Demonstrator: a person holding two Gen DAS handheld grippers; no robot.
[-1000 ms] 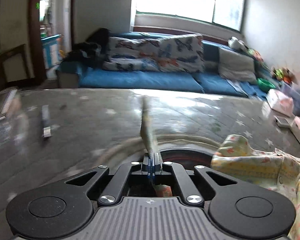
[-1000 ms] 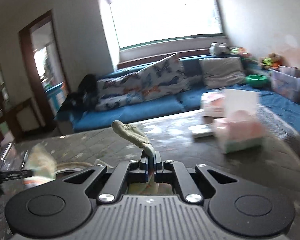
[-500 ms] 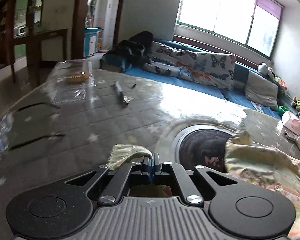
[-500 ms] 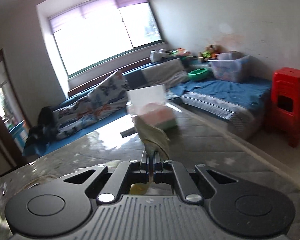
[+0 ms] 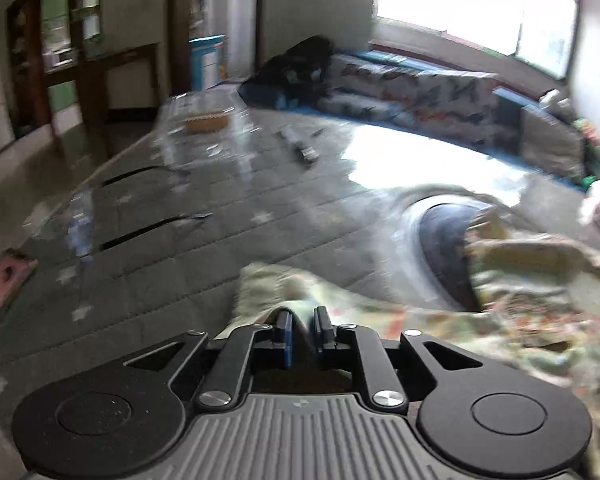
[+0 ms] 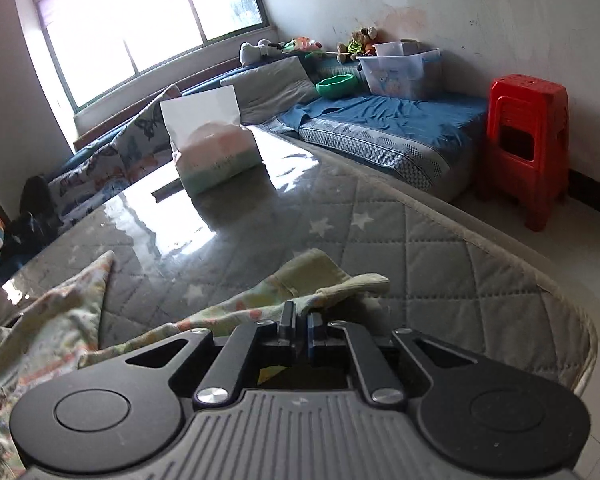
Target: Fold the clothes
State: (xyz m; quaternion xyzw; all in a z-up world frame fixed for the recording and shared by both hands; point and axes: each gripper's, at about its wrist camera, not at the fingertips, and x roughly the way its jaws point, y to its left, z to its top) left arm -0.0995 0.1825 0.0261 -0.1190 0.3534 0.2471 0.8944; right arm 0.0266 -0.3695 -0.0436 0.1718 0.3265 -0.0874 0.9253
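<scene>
A pale yellow-green printed garment (image 5: pixel 520 304) lies spread on the grey quilted table (image 5: pixel 180 280). In the left wrist view my left gripper (image 5: pixel 303 326) has its jaws slightly apart with a fold of the garment's edge between them. In the right wrist view the garment (image 6: pixel 60 320) stretches left, and its cuff end (image 6: pixel 332 280) lies on the table just ahead of my right gripper (image 6: pixel 300 324), whose jaws stand a narrow gap apart over the cloth.
A round dark inset (image 5: pixel 448 240) sits in the table under the garment. A clear box (image 5: pixel 204 116) and a small tool (image 5: pixel 300 148) lie at the far left. A tissue pack (image 6: pixel 216 152) stands far on the right side; the table edge (image 6: pixel 540 280) and a red stool (image 6: pixel 528 140) are beyond.
Both grippers have come down to the table with the garment's ends and spread apart. Both pairs of jaws, shut tight before, now stand slightly apart.
</scene>
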